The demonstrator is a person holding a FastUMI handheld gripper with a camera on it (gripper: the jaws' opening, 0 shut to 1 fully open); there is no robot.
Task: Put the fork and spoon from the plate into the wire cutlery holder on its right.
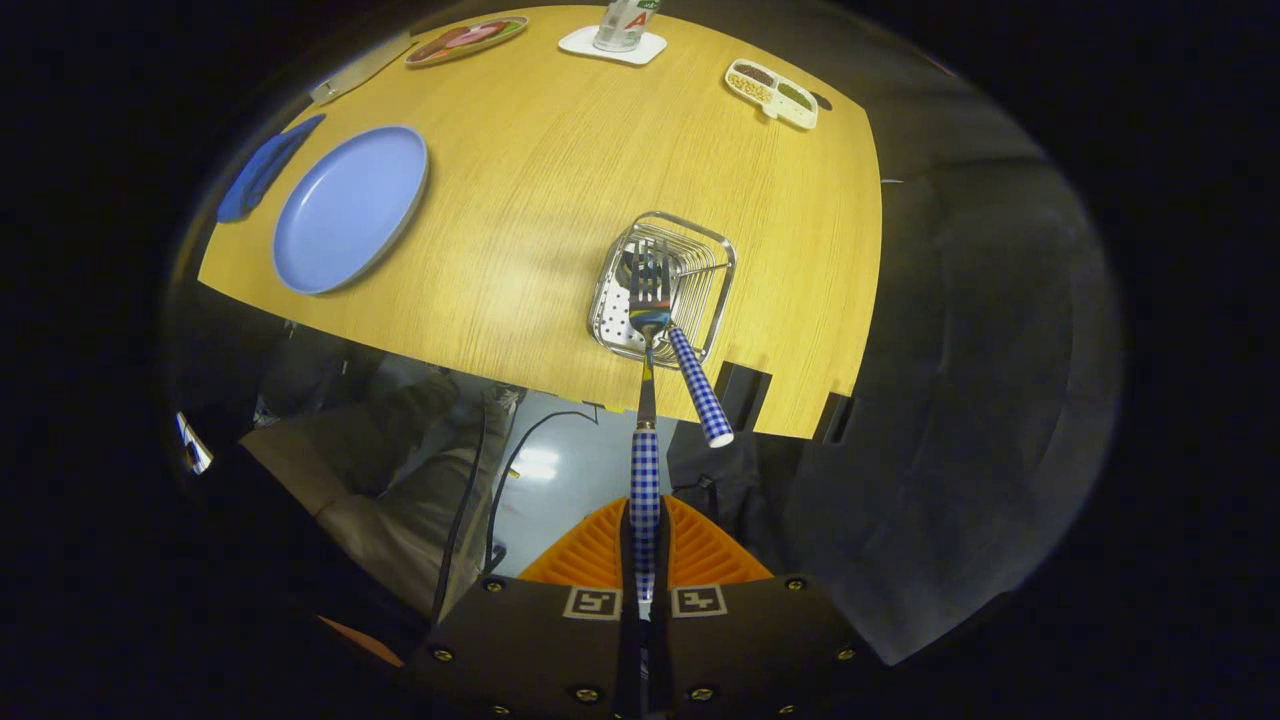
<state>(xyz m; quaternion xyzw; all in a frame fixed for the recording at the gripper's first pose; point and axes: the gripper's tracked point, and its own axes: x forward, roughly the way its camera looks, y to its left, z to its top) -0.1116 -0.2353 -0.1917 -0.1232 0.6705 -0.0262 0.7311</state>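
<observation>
Tongs (645, 560) clamped on fork (647, 400) handle, tines over wire holder (664, 287) near table edge (560, 385).

Fork (650, 300) over the holder (716, 262) (spoon (697, 385) in it); plate (350, 210) lies well left.

Fork (648, 400) handle: lower end is disappearing between the claw (645, 560) fingers pressing on it.
Spoon (690, 370) bowl: is lying hidden behind the fork head inside the wire cutlery holder (700, 262).
Glass (625, 22) on coaster (612, 46): top is being cut off.
Divided tray (772, 92) contents: too small to identify.
Blue cloth (262, 168): far end is blurring into shadow.
</observation>
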